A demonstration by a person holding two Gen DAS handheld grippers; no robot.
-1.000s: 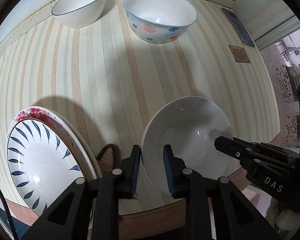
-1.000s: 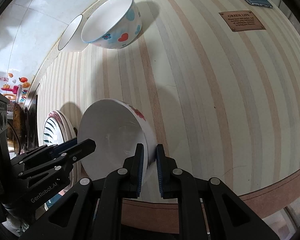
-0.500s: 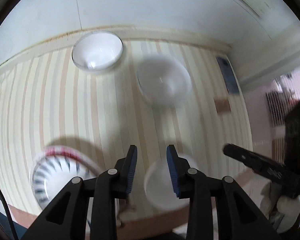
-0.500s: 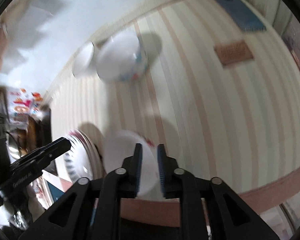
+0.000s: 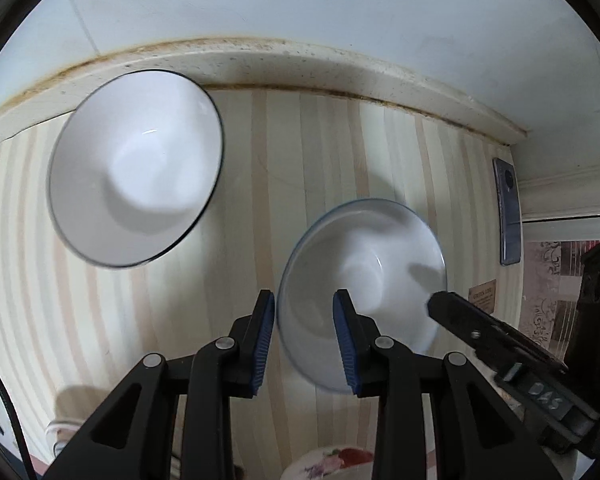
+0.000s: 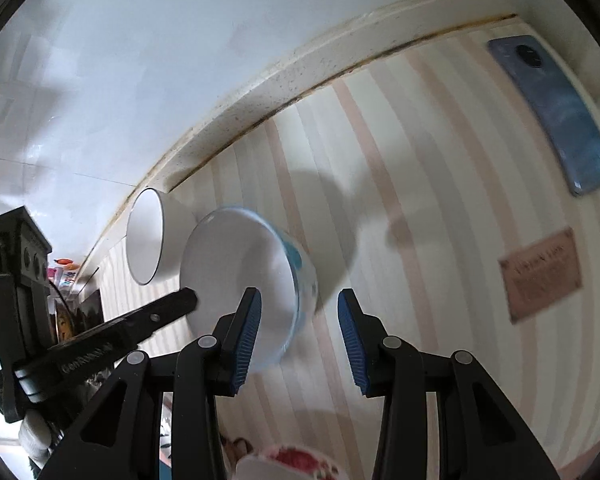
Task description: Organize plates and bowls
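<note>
Nearest, the left gripper (image 5: 304, 334), black with ribbed blue pads, stands with a narrow gap between its jaws, which have opened and hold nothing; the near left rim of a glossy round white bowl with a blue rim and blue flowers on its outer wall (image 5: 364, 280) lies below them. The right gripper (image 6: 298, 338) stands somewhat wider, its jaws having just been opening, empty, with that bowl's right rim between them in its own view.

A second ago both grippers clamped a white bowl with red flowers near the front edge, beside a stack of patterned plates. Now that bowl (image 6: 288, 462) shows only as a sliver at the bottom edge, and both grippers have moved towards the far wall.

Further left sits a smooth white bowl with a thin dark rim (image 5: 136, 168), close against the speckled cream ledge (image 5: 340, 68). The striped cream and pink table covering (image 5: 312, 152) is flat. On the right lie a brown rectangular label (image 6: 540, 274) and, further off, a blue phone (image 6: 556, 114).
</note>
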